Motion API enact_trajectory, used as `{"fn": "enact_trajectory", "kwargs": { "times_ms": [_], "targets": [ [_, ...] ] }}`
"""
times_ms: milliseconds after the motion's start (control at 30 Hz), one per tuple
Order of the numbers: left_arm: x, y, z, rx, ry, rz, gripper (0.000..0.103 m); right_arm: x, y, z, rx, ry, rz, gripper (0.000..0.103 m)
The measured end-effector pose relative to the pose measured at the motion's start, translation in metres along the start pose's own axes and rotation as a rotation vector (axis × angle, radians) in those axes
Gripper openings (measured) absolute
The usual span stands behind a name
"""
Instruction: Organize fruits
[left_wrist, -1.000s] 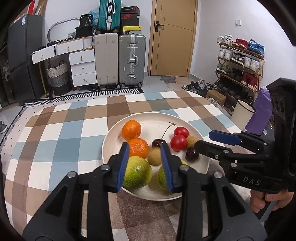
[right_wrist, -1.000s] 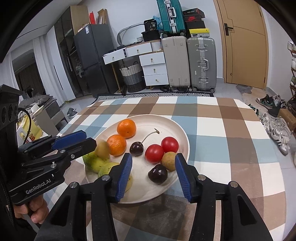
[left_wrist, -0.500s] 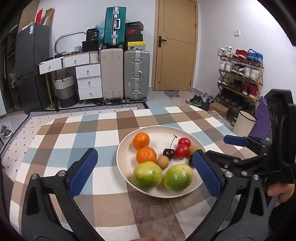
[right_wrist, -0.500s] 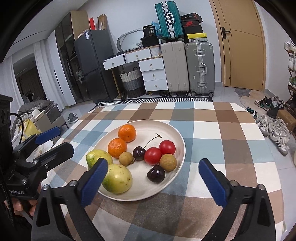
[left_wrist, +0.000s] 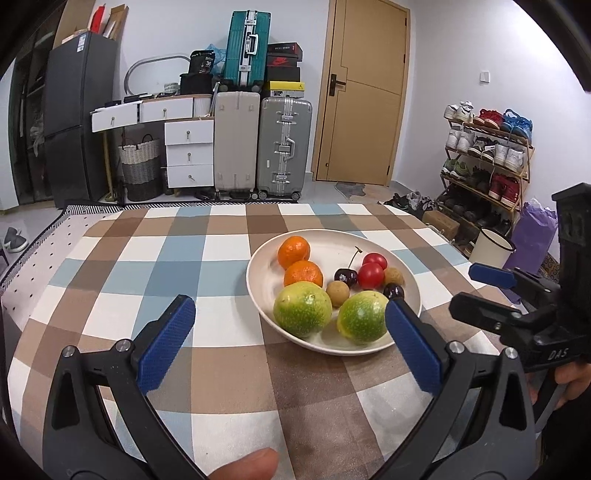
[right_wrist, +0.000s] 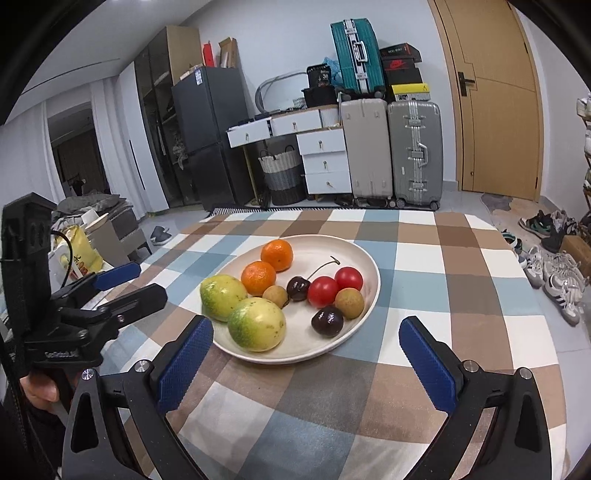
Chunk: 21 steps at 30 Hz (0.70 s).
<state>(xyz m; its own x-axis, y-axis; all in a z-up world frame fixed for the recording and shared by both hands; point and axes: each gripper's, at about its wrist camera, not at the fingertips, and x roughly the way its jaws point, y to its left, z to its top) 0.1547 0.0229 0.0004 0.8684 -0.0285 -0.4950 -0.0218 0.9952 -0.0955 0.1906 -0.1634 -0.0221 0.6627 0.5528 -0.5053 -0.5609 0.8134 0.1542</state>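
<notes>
Your left gripper (left_wrist: 291, 345) hangs with its jaws spread wide and nothing between them, just short of the near rim of the cream plate (left_wrist: 258, 275). Your right gripper (right_wrist: 306, 356) is equally wide and empty on the other side. All the fruit sits on that plate on the checked tablecloth (left_wrist: 177, 266): two green-yellow fruits (left_wrist: 302, 308) nearest you, two mandarins (left_wrist: 293, 252) behind, then two cherry tomatoes (left_wrist: 370, 275), two dark cherries (left_wrist: 346, 277) and two small brown longans (left_wrist: 338, 293).
</notes>
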Motion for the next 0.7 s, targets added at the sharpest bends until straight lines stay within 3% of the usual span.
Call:
{"fn": "enact_trajectory", "kwargs": {
  "times_ms": [367, 700],
  "targets": [
    [-0.014, 0.001, -0.015, 0.016, -0.006, 0.017, 0.103, -0.023, 0.014, -0.009, -0.038, -0.070, 0.016, 0.102],
    [-0.015, 0.001, -0.016, 0.028, -0.013, 0.009, 0.103, -0.022, 0.015, -0.012, -0.041, -0.078, 0.007, 0.102]
  ]
}}
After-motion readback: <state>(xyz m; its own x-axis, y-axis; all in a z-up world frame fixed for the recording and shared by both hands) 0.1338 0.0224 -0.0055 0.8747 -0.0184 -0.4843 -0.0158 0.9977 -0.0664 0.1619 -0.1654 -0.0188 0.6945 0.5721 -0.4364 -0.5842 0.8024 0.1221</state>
